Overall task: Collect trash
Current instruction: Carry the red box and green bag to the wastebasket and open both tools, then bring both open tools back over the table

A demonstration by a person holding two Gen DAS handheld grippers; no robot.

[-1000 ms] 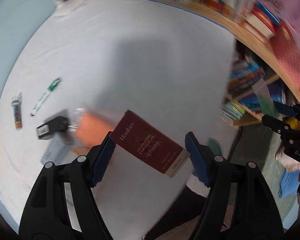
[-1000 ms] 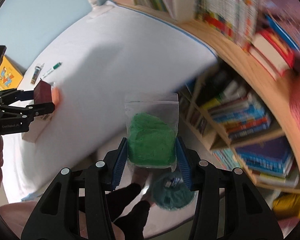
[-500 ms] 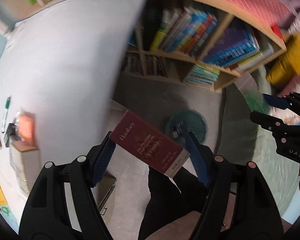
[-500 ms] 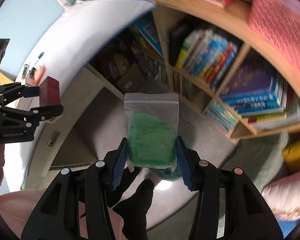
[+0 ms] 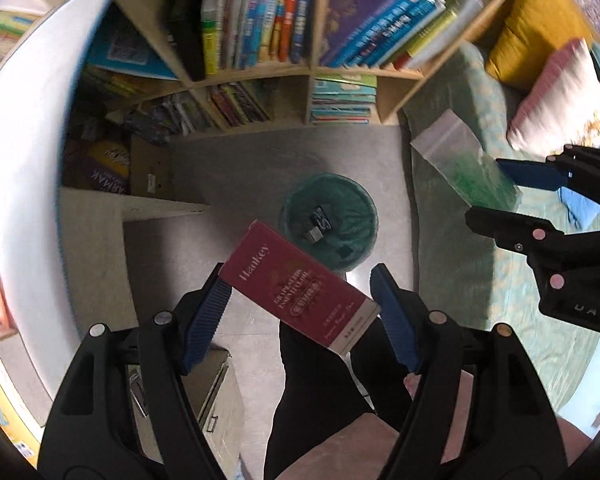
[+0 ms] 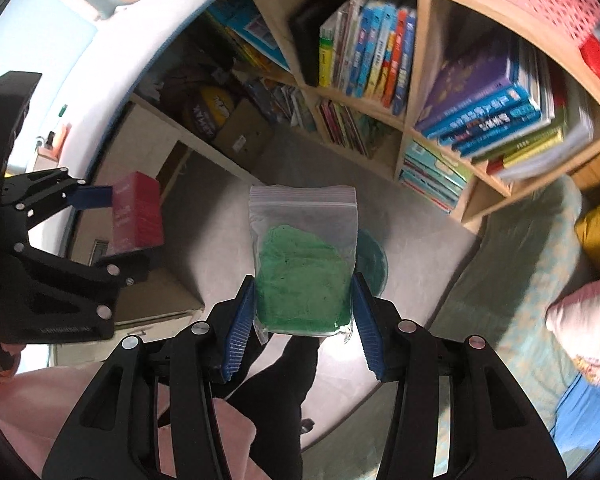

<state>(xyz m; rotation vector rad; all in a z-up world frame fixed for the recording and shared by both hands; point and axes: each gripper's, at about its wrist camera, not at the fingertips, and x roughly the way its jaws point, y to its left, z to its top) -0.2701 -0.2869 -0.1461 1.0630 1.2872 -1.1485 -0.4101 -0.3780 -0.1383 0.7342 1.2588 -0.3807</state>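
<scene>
Maroon carton, "Hankey" printed on its face: box (image 5: 298,286) is clamped diagonally in the left gripper (image 5: 300,312), one pad on the upper-left end, the other near the pale lower-right end. Judged light and stiff, thin card that would dent under hard squeeze; a hold across the narrow sides, as now, looks adequate. It hangs in the air just short of the bin (image 5: 328,222), overlapping its near rim in the left view.

Right gripper (image 6: 302,312) is clenched on a clear zip bag (image 6: 303,258) holding a green, crumpled mass. Judged very light, soft and slippery; the film could slide between the pads, so gripping through the green bulk, low down as here, beats pinching the empty top. The bag sits upright, zip strip uppermost, above the floor, with the bin edge showing just behind its right side.

Bin is a round green one on the grey floor before the bookshelf (image 5: 260,40); small dark items already lie inside.

Change against the frames half a second and one second ago:
- both views then looked onto the white surface (image 5: 20,160); now that surface lies at the left margin, and floor and bin fill the centre
- bin is larger and more central in the left view
- grips on box and bag unchanged in pose

Neither item released yet; both appear ready for the drop.
</scene>
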